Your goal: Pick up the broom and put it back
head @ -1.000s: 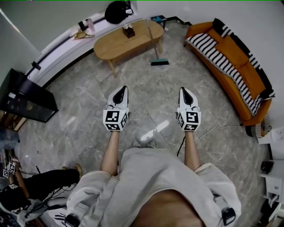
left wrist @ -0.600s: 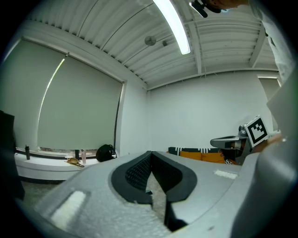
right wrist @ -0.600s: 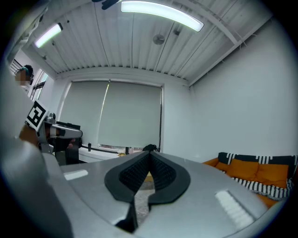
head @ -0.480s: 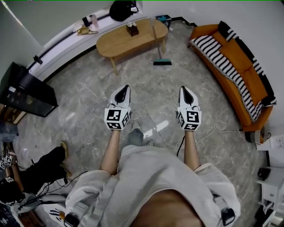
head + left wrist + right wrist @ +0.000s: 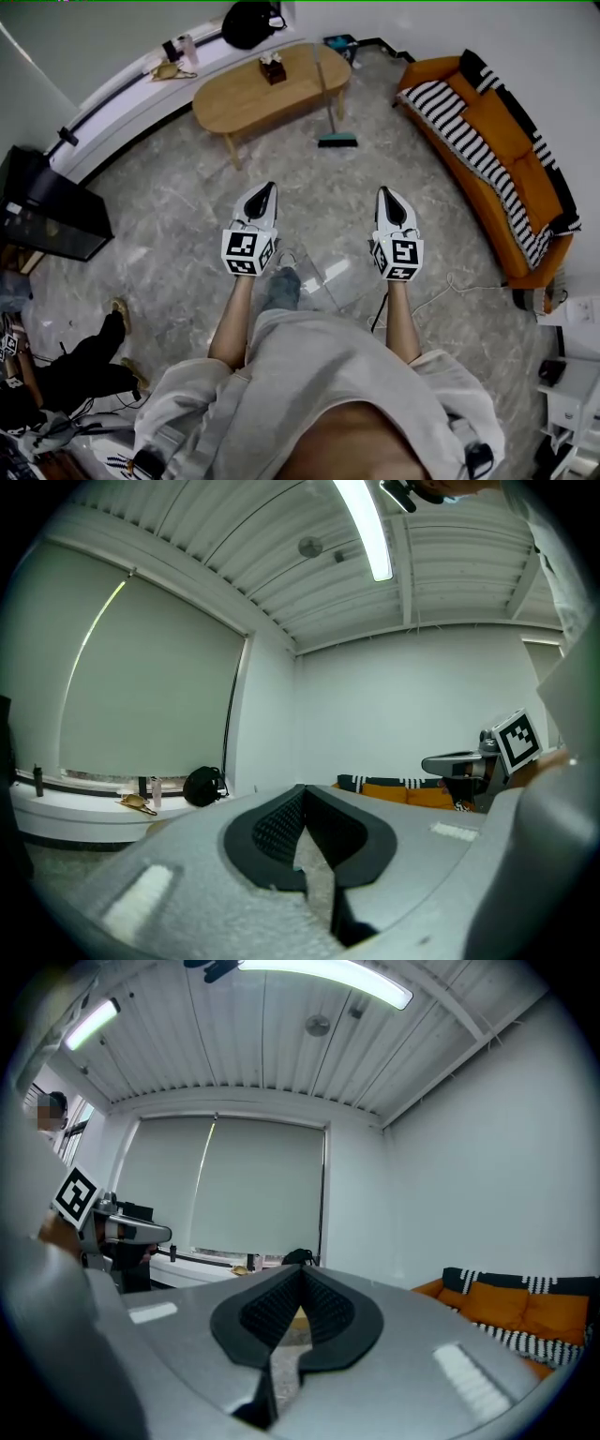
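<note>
The broom (image 5: 328, 103) leans upright against the right end of the oval wooden table (image 5: 234, 94), its teal head (image 5: 337, 142) on the floor. My left gripper (image 5: 267, 191) and right gripper (image 5: 385, 195) are held level side by side, well short of the broom, both pointing toward the table. Both are shut with nothing between the jaws. In the left gripper view the left gripper (image 5: 302, 792) has its tips together, and in the right gripper view the right gripper (image 5: 302, 1274) looks the same. The broom is hidden behind the jaws in both gripper views.
An orange sofa (image 5: 511, 159) with a striped throw runs along the right. A black bag (image 5: 249, 23) and small items sit on the window ledge (image 5: 141, 89). A dark cabinet (image 5: 47, 211) stands at left. Cables (image 5: 459, 281) lie on the marble floor; another person's legs (image 5: 84, 361) are at lower left.
Both grippers and the person have advanced across the floor toward the table and broom. The jaws stayed shut. The person at lower left has shifted their legs.
</note>
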`<move>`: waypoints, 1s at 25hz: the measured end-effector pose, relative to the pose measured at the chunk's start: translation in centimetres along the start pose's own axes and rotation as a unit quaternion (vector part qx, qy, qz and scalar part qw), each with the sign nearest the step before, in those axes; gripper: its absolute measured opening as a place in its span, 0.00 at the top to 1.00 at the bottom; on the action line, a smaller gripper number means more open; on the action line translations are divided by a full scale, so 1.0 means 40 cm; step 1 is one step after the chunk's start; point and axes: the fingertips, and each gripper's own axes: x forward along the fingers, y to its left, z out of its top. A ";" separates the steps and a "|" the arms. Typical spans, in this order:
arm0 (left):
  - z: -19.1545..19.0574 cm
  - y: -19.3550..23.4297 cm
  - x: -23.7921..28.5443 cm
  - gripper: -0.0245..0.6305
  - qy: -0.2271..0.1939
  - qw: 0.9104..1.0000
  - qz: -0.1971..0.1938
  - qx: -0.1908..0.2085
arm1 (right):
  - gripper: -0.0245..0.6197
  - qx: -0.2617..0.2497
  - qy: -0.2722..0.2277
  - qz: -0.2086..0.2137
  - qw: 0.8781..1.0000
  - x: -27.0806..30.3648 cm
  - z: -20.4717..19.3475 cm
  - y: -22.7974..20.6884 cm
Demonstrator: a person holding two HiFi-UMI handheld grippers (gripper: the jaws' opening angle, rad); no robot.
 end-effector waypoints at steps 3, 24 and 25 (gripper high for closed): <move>0.015 0.055 0.095 0.96 -0.002 1.000 -0.007 0.001 | 0.96 -0.001 -0.001 -0.004 1.000 0.100 0.011 -0.024; 0.116 0.426 0.586 0.96 -0.019 0.999 -0.050 0.000 | 0.96 -0.018 -0.005 -0.038 0.999 0.676 0.111 -0.089; 0.115 0.437 0.596 0.96 -0.019 0.998 -0.051 0.000 | 0.96 -0.019 -0.003 -0.038 0.999 0.690 0.108 -0.087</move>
